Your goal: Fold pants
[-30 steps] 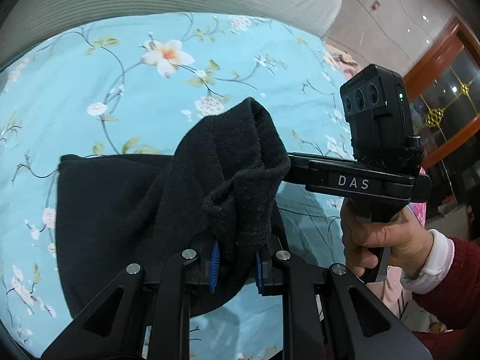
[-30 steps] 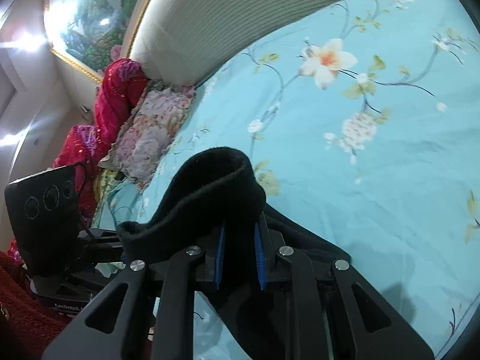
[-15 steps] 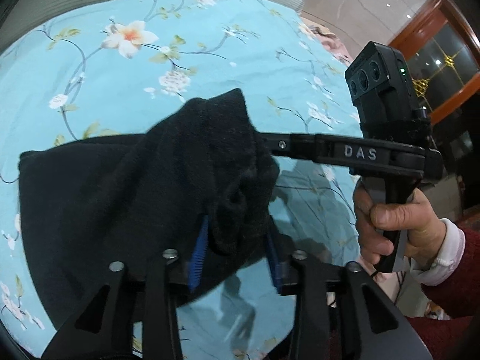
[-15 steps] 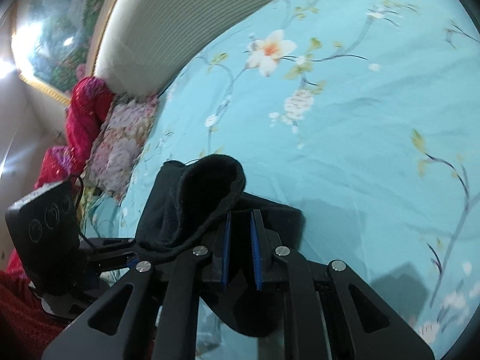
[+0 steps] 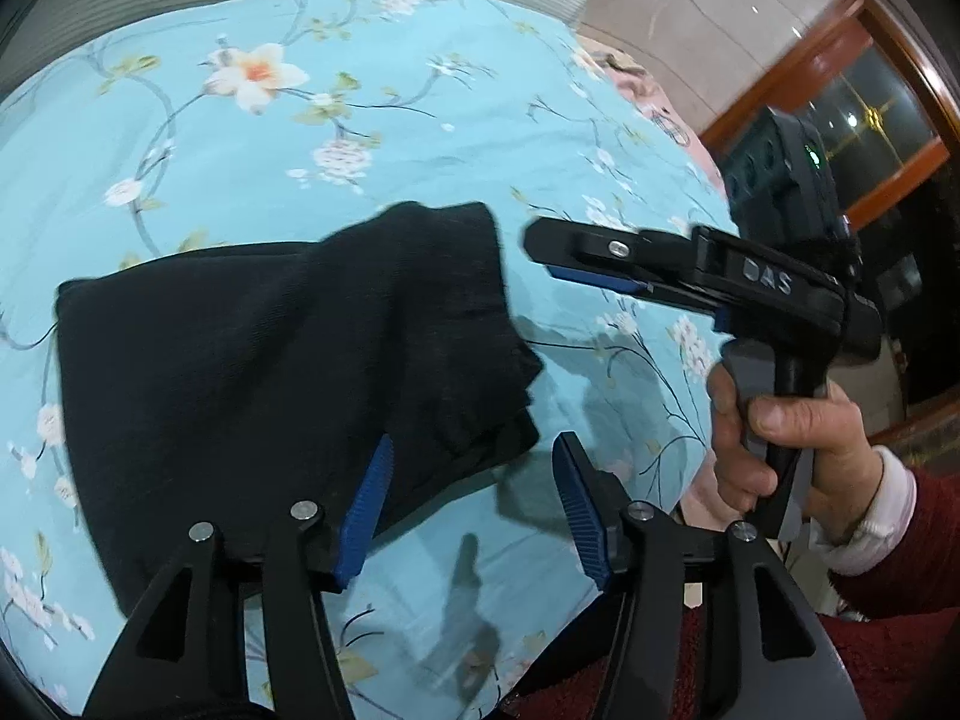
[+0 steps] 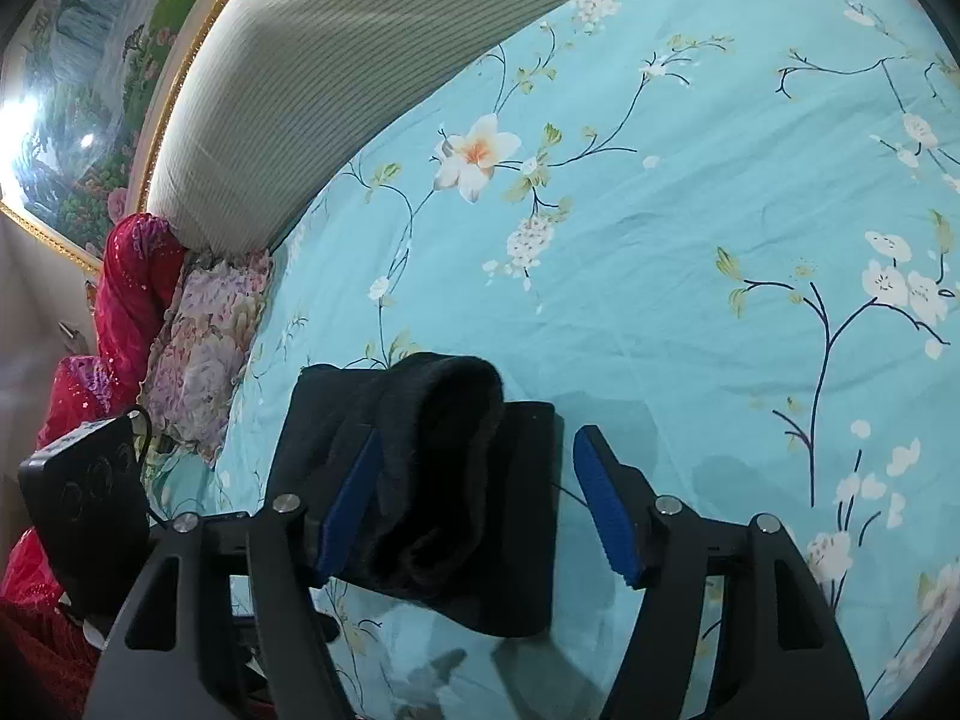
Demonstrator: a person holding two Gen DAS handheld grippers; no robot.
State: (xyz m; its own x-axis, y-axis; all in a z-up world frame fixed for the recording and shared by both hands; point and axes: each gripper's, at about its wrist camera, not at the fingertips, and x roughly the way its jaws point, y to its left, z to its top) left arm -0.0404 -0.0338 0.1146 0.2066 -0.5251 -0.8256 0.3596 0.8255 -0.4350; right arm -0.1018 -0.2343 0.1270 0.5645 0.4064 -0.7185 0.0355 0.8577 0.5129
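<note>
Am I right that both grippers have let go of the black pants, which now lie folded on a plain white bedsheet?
Not quite: the bedsheet is light blue with a flower print, as the right wrist view shows. The rest holds: the left gripper and right gripper are opening, their pads off the black pants.

White letters "DAS" stand on the right claw (image 5: 591, 264) body's side

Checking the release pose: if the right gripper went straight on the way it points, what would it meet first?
Most likely the black knit pants, whose bunched folded edge lies between the opening right gripper pads, clear of the right pad; whether it brushes the left is unclear. Beneath lies the turquoise floral bedsheet.
</note>
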